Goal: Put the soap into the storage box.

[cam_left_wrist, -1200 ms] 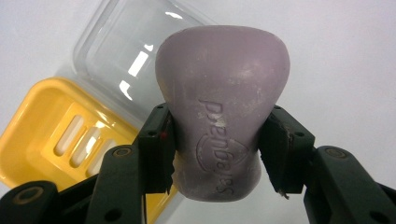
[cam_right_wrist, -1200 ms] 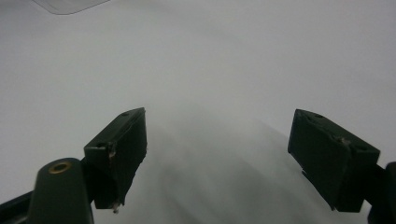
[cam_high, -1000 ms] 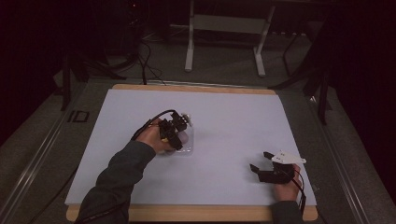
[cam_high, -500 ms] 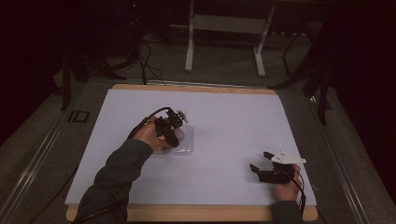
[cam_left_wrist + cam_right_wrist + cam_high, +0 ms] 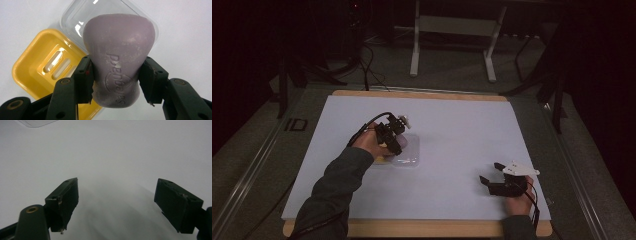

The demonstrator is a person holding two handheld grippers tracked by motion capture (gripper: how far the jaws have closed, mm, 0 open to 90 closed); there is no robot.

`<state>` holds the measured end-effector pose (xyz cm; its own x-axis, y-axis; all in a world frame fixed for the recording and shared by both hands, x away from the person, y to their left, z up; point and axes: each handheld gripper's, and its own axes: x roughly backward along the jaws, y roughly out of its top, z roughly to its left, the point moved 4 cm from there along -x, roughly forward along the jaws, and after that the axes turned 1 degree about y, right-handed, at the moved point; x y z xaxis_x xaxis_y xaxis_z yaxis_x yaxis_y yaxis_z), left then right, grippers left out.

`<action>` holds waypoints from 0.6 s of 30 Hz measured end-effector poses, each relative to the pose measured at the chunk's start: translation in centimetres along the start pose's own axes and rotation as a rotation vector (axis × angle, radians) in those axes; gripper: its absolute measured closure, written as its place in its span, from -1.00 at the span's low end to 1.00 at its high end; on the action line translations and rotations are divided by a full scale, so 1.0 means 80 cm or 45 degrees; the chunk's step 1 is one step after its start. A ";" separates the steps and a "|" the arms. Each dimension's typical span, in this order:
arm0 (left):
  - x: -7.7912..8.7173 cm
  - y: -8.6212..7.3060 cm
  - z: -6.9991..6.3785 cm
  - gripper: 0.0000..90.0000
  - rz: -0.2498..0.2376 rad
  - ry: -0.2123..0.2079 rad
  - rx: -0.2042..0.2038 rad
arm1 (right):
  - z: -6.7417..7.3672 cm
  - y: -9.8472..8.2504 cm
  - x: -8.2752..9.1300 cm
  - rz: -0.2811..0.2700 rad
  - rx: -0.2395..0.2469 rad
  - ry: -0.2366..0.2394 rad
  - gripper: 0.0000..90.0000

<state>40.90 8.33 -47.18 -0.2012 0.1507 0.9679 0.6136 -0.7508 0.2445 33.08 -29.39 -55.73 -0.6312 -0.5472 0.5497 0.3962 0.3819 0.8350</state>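
— What have your left jaws got?

— My left gripper (image 5: pixel 115 75) is clamped on a bar of purple soap (image 5: pixel 118 60). The two black jaws press into its narrow waist from either side, and the bar widens again above them. Raised lettering runs along the face turned toward my camera, though I cannot read it surely.

— And what lies past the soap?

— Beyond the bar, behind and to the left of my jaws, sits a yellow soap dish (image 5: pixel 40 72) with slots cut in its floor. Farther out, past the top of the bar, is a clear plastic lid (image 5: pixel 77 15), its near corner overlapping the yellow dish. Both rest on the white table sheet (image 5: pixel 22 15). I cannot tell whether the soap touches the dish or hangs above it.

— From overhead?

— In the high view my left gripper (image 5: pixel 393 142) is over the clear lid (image 5: pixel 409 155), with a sliver of yellow (image 5: pixel 379 160) showing by my hand (image 5: pixel 369 145).

— Your right jaws?

— My right gripper (image 5: pixel 116 205) stands wide apart with nothing between the jaws, just the white sheet (image 5: pixel 120 155) under them. A corner of the clear lid (image 5: pixel 37 122) shows far off, up and to the left. From overhead that gripper (image 5: pixel 492 174) is low near the table's near edge, well apart from the left one, in my right hand (image 5: pixel 519 202).
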 end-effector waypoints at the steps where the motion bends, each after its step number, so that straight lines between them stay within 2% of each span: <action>1: 0.000 0.000 0.001 0.11 0.001 0.001 0.000 | 0.000 0.000 0.000 0.000 0.000 0.000 -0.57; 18: 0.002 -0.001 0.016 0.11 -0.010 0.005 0.063 | 0.000 0.000 0.000 0.000 0.000 -0.001 -0.57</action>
<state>41.77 9.28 -46.95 -0.2089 0.1537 0.9658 0.6491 -0.7168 0.2545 33.08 -29.39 -55.73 -0.6317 -0.5468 0.5494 0.3961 0.3815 0.8352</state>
